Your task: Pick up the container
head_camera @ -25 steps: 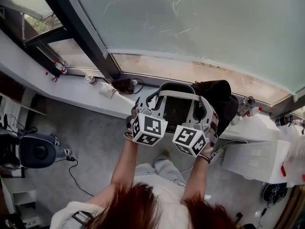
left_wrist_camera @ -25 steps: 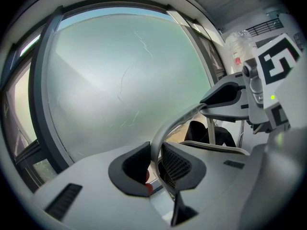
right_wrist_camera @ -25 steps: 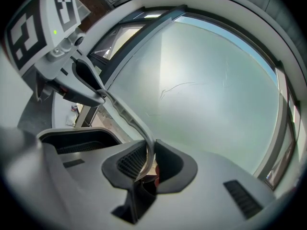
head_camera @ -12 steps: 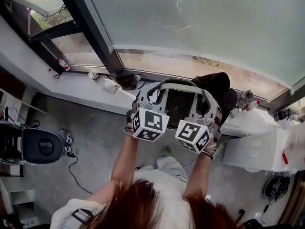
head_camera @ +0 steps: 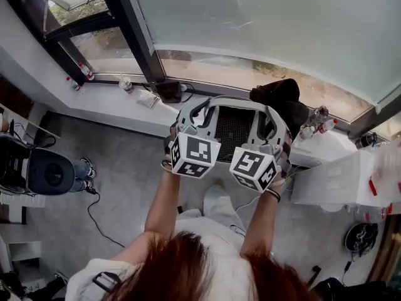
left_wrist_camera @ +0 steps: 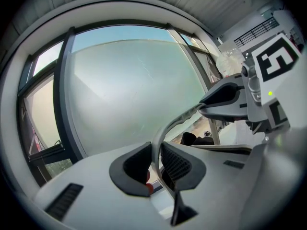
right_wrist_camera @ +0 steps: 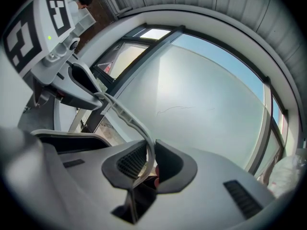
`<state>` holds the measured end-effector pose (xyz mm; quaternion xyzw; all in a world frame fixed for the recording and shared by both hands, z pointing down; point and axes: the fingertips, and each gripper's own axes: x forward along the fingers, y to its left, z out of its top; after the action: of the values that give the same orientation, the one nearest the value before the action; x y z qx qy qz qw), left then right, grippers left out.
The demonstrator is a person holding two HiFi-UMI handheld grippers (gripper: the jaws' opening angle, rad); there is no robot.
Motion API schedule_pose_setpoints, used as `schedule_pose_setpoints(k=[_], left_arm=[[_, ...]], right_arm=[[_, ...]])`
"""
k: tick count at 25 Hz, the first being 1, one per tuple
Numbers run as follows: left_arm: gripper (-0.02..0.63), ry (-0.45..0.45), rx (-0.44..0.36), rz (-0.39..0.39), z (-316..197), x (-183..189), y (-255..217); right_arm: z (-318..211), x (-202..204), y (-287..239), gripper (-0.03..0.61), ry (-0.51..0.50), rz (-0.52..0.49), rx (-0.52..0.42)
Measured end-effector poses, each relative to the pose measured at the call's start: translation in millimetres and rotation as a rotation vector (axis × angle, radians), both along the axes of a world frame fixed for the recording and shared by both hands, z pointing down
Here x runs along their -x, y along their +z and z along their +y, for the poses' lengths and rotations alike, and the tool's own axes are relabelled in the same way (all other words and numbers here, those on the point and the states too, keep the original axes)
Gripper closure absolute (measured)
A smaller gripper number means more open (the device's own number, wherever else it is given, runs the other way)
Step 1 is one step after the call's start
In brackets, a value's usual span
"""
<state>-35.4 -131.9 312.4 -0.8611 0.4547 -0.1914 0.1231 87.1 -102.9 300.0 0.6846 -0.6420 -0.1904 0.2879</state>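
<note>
- Both grippers and the container (head_camera: 234, 133) sit slightly higher in the head view than a second ago.
- The grey, mesh-bottomed container is held in the air before the window (head_camera: 269, 30).
- Left gripper (left_wrist_camera: 154, 169): jaws narrowly apart, clamped on the container's thin rim.
- Right gripper (right_wrist_camera: 149, 169): likewise pinching the opposite rim.
</note>
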Motion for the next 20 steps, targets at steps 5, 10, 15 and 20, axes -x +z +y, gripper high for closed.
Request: schedule_pose_setpoints(k=[5,10,15,20], left_arm=[[0.538,-0.008,-0.018,0.007,36.2,11.9,-11.6],[0.538,-0.013,-0.036,0.009,60.2,28.5,-20.3],[0.538,-0.018,-0.047,0.016,79.7,40.3,-23.5],[0.538,-0.014,-0.062,0.034,97.9,49.3,-35.2]], right_arm=[[34.5,11.7,-11.2,0.508,-0.012,0.002,-0.020],[60.1,28.5,-17.9,0.508,-0.017,0.004,-0.030],[79.7,40.4,-21.4,0.509,-0.021,0.013,-0.039],[98.1,49.6,-34.6,0.508,-0.026,0.020,-0.057]])
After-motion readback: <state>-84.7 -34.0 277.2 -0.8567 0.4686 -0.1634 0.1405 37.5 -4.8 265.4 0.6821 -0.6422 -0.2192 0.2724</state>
